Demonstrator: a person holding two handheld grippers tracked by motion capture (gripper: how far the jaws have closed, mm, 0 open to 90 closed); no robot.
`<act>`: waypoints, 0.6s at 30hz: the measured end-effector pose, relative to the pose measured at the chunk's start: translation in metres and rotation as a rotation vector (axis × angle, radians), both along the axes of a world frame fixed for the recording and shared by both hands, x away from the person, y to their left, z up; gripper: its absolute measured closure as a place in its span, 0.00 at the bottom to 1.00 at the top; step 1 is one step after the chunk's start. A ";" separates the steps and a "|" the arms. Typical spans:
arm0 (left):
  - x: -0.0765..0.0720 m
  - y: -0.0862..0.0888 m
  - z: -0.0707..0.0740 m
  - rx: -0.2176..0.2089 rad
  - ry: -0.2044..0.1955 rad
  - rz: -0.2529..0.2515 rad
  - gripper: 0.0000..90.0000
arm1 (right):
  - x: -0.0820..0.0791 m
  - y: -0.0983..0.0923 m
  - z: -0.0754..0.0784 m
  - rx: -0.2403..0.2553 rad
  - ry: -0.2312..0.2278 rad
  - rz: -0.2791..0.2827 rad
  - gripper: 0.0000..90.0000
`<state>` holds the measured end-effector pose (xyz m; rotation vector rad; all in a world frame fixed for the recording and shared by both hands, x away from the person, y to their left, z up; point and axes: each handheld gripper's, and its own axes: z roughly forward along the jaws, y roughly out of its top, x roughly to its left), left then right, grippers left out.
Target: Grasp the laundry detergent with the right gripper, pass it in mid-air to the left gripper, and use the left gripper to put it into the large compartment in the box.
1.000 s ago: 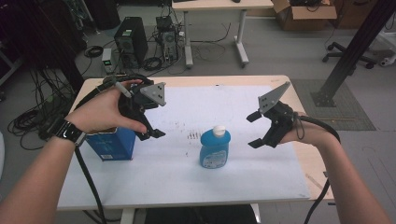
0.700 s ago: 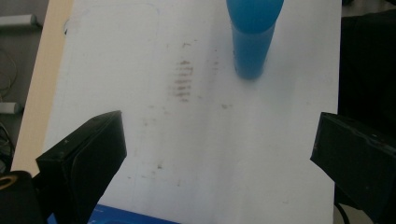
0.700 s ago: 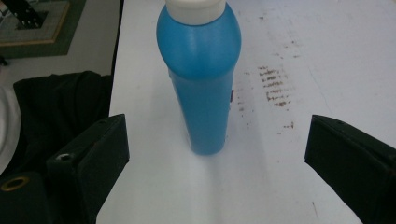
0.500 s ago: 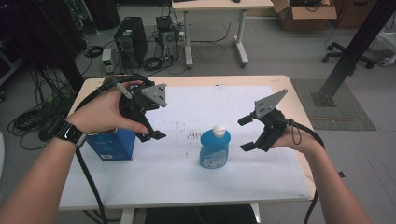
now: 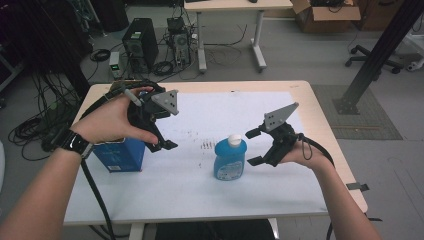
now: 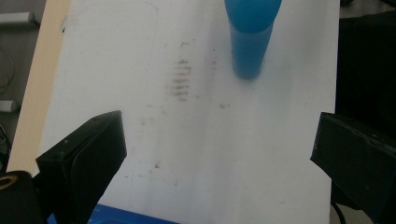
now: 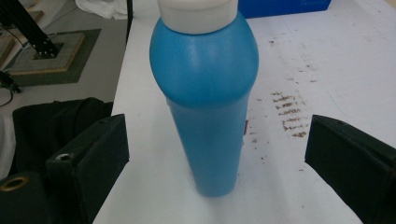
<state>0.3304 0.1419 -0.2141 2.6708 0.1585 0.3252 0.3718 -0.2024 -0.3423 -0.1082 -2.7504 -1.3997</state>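
I judge the job barely begun: the blue bottle stands upright with its white cap on, untouched, near the middle of the white sheet that covers the counter. Nothing is gripped yet — closing on the bottle and whatever follows is all left to do.

My right hand-held gripper sits just beside the bottle on its right, jaws spread wide and stacked one above the other, aimed sideways at the bottle's body. In the right gripper view the bottle stands squarely between the two black jaws with clear space on either side, so I read it as lined up for a grasp but not touching.

My left hand-held gripper hangs above the blue box at the sheet's left edge — jaws apart, holding nothing, pointing down toward the sheet. Its own view looks across some brown smudges to the bottle's base, well apart from it.
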 end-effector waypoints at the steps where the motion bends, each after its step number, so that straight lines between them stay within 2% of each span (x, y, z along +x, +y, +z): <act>1: 0.000 0.000 -0.001 -0.001 0.000 0.001 0.04 | 0.000 0.000 0.000 0.000 0.000 0.000 0.07; 14: 0.000 -0.001 -0.001 0.005 0.006 0.007 0.04 | -0.001 0.013 -0.013 0.038 0.001 0.003 0.07; 18: 0.000 -0.002 -0.001 0.006 0.007 0.005 0.04 | 0.000 0.018 -0.020 0.056 0.016 0.009 0.07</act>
